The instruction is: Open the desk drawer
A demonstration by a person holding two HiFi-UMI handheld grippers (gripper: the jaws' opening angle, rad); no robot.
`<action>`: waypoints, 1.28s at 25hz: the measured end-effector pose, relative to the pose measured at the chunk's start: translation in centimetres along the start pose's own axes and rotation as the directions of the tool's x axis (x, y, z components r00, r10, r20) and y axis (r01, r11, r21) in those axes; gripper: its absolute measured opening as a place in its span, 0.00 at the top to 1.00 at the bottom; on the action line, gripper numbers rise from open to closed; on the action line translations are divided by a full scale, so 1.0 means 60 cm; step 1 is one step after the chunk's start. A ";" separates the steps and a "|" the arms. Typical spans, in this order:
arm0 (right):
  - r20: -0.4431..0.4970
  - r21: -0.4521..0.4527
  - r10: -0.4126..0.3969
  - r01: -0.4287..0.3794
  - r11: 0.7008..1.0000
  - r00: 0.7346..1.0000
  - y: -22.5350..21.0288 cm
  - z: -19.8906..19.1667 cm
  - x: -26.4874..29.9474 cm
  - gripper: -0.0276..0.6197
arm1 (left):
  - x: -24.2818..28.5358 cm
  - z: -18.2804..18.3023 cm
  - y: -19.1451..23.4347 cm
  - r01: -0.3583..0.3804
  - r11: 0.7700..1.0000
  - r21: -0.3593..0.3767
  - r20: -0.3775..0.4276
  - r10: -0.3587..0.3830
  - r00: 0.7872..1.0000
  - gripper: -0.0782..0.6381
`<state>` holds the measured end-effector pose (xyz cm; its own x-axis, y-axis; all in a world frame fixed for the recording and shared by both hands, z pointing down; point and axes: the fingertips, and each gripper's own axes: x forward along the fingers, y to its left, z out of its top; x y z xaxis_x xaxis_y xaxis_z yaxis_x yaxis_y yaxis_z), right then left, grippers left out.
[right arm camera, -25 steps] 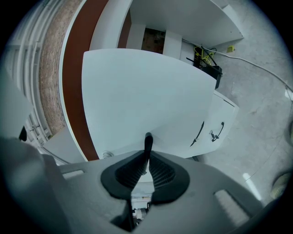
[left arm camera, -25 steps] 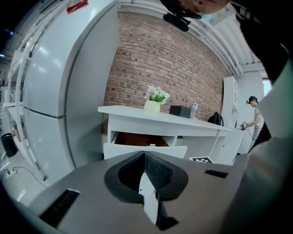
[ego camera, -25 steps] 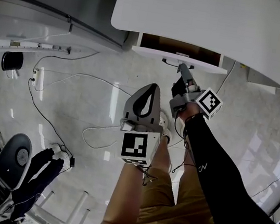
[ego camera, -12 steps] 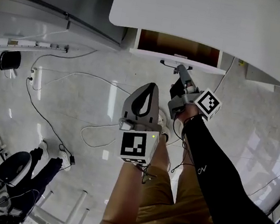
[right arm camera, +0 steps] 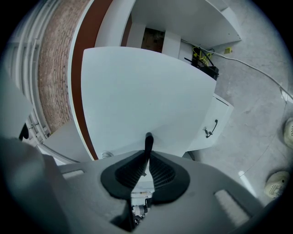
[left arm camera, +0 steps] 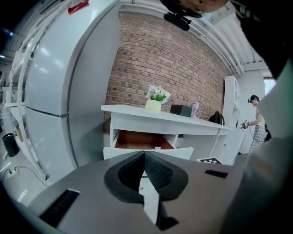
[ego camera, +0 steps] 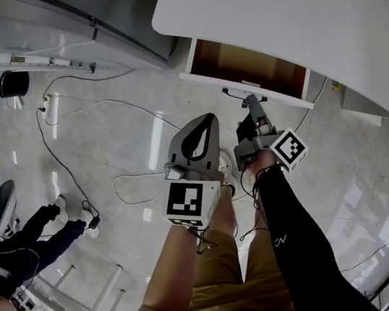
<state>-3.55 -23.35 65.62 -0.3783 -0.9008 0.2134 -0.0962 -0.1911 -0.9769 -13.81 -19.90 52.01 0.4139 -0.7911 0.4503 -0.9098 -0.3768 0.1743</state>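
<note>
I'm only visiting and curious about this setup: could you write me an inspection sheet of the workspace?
Surface: white desk on a pale floor.
Job's things: drawer partly open; black handle on its white front.
Clutter: potted plant and black box on the desk.
Grippers: right gripper shut on the handle; left gripper shut, empty, held back from the desk.
Cables: loose cables across the floor.
Surroundings: brick wall, large grey cabinet, a person nearby.

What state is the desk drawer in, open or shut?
Open partway: the drawer stands out from the desk top, its brown inside showing; the right gripper is shut on its handle.
</note>
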 end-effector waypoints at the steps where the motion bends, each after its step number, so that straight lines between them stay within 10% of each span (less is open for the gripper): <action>1: 0.000 0.006 -0.006 0.006 1.000 1.000 -0.002 0.000 0.000 0.91 | 0.004 0.003 0.002 0.000 1.000 0.003 0.000 0.000 1.000 0.88; 32: 0.021 -0.005 0.007 -0.006 1.000 1.000 0.010 -0.067 -0.079 0.91 | -0.067 -0.008 -0.024 0.072 0.997 0.020 0.040 -0.073 0.997 0.88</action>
<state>-5.49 -17.64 64.06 -0.3597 -0.9099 0.2067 -0.0984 -0.1832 -0.9781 -14.16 -15.94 50.35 0.4803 -0.7803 0.4007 -0.8766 -0.4424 0.1892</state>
